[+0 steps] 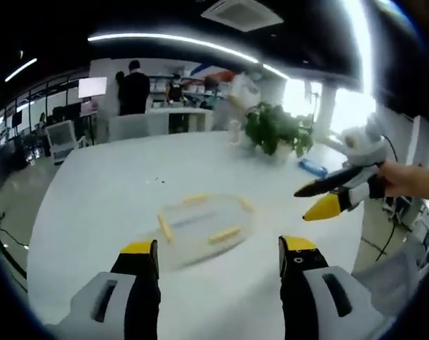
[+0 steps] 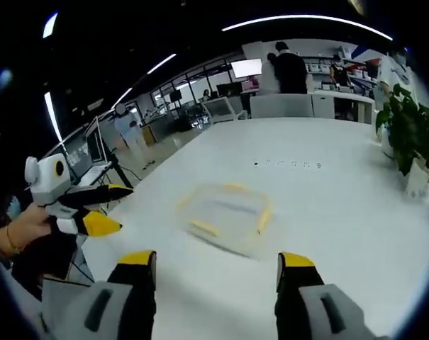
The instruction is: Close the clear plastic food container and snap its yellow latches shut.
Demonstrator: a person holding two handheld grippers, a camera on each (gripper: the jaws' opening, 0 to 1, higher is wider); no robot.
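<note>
The container (image 1: 203,230) sat low centre in the left gripper view, a clear, rounded-rectangle plastic box, motion-blurred, with yellow latches (image 1: 225,234) on its sides. Could not tell whether the lid was fully seated or the latches snapped. In the right gripper view the container (image 2: 227,217) lay mid-frame, again blurred, thin yellow strips along its edges. It rested on a smooth, glossy white table (image 1: 115,198), well in from every edge, bare surface all around it.

The left gripper (image 1: 219,256) had its yellow-tipped black jaws spread wide at the bottom of its own view, short of the container, holding nothing. It also showed at the left of the right gripper view (image 2: 115,210), held by a hand (image 2: 19,230), off the table's left edge. The right gripper (image 2: 217,268) likewise stood wide apart, empty, container ahead between the jaw lines. Same gripper appeared at the right of the left gripper view (image 1: 310,204), jaws parted, above the table's right side.

A leafy potted plant (image 1: 276,131) stood upper right, far side of table. A blue bottle (image 1: 313,168) lay near it.
</note>
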